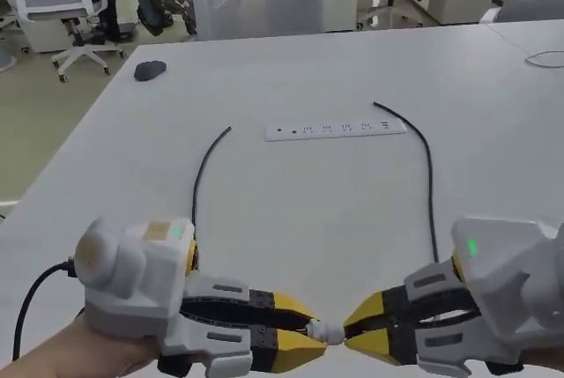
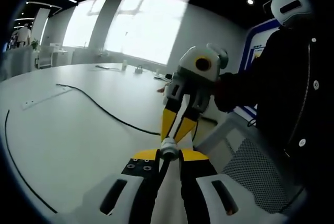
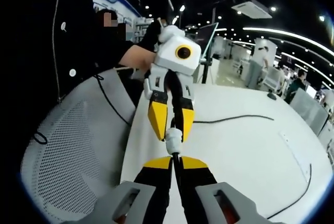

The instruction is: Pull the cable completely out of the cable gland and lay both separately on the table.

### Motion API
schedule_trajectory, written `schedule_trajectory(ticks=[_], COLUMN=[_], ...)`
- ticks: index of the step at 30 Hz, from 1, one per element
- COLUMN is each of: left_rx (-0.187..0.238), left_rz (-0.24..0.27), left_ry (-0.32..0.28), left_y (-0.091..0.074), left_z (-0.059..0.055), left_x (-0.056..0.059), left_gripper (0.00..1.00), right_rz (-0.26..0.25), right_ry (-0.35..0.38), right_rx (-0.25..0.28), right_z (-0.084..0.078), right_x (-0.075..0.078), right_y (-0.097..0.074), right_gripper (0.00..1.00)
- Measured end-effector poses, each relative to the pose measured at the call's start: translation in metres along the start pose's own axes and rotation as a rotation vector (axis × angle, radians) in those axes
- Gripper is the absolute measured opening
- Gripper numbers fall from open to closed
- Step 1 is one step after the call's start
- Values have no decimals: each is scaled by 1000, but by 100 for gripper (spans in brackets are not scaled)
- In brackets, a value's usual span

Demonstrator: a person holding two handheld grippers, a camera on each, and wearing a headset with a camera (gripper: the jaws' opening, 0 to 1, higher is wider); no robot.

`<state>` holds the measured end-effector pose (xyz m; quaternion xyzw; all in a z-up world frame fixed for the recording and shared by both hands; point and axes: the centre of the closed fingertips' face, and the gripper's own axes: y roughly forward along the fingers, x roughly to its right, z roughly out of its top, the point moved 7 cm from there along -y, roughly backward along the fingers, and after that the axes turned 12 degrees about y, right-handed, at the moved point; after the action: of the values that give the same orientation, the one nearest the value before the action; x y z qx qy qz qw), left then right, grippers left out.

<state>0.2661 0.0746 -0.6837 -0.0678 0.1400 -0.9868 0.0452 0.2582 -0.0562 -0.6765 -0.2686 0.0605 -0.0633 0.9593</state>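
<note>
Head view: at the near edge of the smooth white table [image 1: 291,211], with broad bare surface stretching ahead to the flat power strip [image 1: 335,129], the left gripper [image 1: 307,332] and right gripper [image 1: 351,325] meet tip to tip at the small white cable gland [image 1: 328,333]. The thin black cable [image 1: 430,193] loops away across the table. Left gripper view: its yellow jaws are pressed onto the round cable gland [image 2: 168,147]. Right gripper view: its jaws pinch the cable [image 3: 178,174] just behind the cable gland [image 3: 173,139], with a mesh chair back [image 3: 68,140] close by.

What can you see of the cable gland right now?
The cable gland is a small, white, plastic-looking round fitting, held near the front edge of the table between both grippers' yellow jaw tips. The left gripper looks shut on it; the right gripper pinches the black cable right beside it. The cable runs through it, not yet pulled out. Threads or nut details are too small to tell.
</note>
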Motion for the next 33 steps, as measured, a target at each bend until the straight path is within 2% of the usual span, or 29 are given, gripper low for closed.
schedule_trajectory(ticks=[2,3,10,13,16,25,33], left_rx=[-9,-15,-26,-22,-27,-15,-29], left_rz=[5,18,38,43,52,54,63], left_ry=[18,57,64,62,63,49,56], left_y=[0,1,0,-2,-3,-5,-7], left_z=[0,1,-5,-5,-6,-8,-10], left_x=[2,3,2,2,1,1,0], left_gripper=[15,15,15,15,15,15,15], right_rz=[-5,-12,-53,-74,-127,-236,-349], right_ry=[32,44,77,94,103,184,237], right_rx=[-7,-10,-51,-49,-79,-88,-111], right_z=[0,-1,-10,-15,-24,-49,-68], right_x=[0,1,3,4,7,17,29], right_y=[0,0,-5,-10,-19,-46,-64], right_gripper=[0,0,0,0,0,0,0])
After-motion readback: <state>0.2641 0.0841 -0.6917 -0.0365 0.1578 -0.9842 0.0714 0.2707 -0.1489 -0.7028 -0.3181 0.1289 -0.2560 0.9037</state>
